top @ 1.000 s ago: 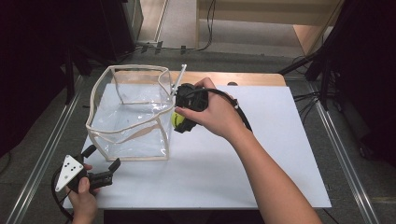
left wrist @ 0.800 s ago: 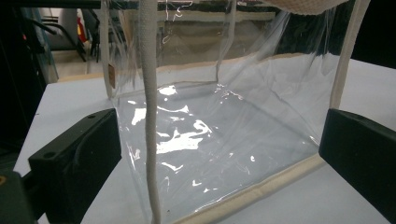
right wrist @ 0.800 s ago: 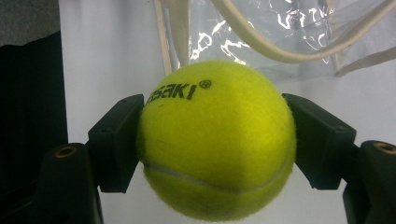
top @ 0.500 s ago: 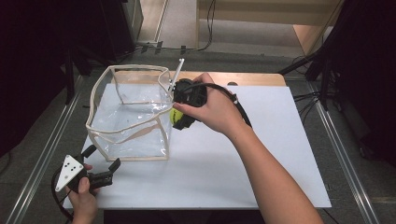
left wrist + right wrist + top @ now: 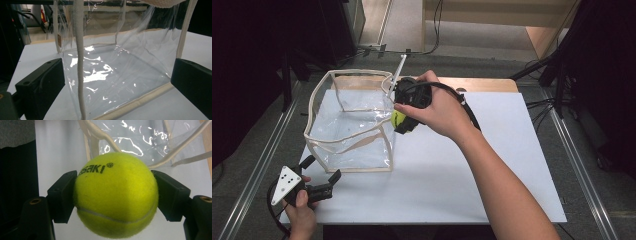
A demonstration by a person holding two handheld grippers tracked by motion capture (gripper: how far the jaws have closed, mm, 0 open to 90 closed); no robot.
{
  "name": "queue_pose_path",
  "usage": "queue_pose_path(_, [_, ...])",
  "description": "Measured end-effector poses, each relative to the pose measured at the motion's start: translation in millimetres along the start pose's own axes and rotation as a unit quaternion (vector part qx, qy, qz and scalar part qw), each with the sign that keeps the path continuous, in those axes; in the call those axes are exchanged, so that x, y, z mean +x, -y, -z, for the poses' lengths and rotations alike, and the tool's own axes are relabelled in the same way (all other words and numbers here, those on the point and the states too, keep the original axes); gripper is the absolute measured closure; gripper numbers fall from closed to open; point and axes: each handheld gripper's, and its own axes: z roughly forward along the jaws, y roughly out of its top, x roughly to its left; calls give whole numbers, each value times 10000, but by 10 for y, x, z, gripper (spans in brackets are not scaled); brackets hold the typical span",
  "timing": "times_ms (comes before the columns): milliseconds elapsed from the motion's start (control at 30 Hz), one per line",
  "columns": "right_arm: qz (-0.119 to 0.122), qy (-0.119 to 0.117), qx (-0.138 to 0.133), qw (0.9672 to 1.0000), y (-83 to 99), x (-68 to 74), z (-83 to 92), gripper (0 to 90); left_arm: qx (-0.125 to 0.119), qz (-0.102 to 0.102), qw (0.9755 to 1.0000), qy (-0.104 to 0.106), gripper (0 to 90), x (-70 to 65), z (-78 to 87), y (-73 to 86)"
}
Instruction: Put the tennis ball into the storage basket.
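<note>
1. Yellow-green tennis ball [image 5: 116,195] is clamped between the right gripper [image 5: 404,117] jaws; in the right gripper view both pads press its sides. Black lettering on the ball is partly cut off by the left pad, only "SAKI" readable.
2. In the high view the ball [image 5: 397,119] is mostly hidden by the right hand [image 5: 437,110] and the gripper body; just a small yellow patch shows, held up off the table, right at the near right corner of the clear bag [image 5: 349,122]. Can't tell if the ball touches the bag's rim.
3. Bag is transparent plastic with cream fabric trim, standing open on the white table sheet [image 5: 512,165]. Its walls are hard to make out except by glare and the trim.
4. Left gripper [image 5: 319,182] sits low at the near left edge of the table, held by the left hand [image 5: 299,210], jaws wide apart with nothing between the pads. Hand is cut off by the bottom of the frame.
5. Left gripper view: bag [image 5: 120,75] just in front of the open jaws, a cream strap [image 5: 80,62] hanging down across it; bag top is cut off by the frame.
6. Right forearm [image 5: 507,195] enters from the bottom edge.
</note>
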Motion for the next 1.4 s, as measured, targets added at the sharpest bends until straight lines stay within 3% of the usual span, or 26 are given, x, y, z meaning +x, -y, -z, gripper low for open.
queue_pose_path(800, [29, 57, 21, 10000, -171, -69, 113, 240, -21, 1, 10000, 28, 0, 4, 2, 1])
queue_pose_path(1400, [47, 47, 64, 10000, -309, -147, 96, 240, 9, -48, 10000, 35, 0, -6, 3, -1])
